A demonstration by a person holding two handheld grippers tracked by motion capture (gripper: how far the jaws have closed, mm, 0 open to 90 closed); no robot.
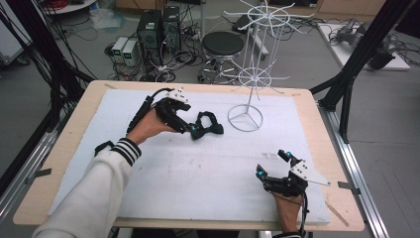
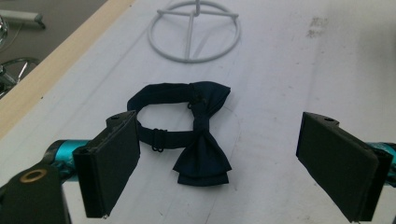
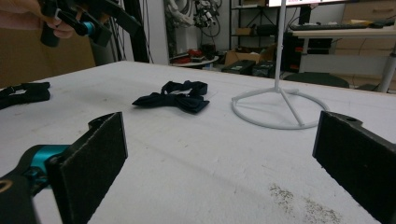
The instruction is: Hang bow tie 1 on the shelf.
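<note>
A fixed high view looks forward and down across the whole counter [image 1: 59, 148], the white wire stand [image 1: 246, 117] toward its far side. The left gripper view rides close above the surface, angled down, the dark bow tie [image 2: 196, 135] near its lens and the stand's ring base [image 2: 194, 30] just beyond. The right gripper view sits low, almost level with the counter, facing that stand [image 3: 280, 107] from farther off. All three share bow tie and ring base.
</note>
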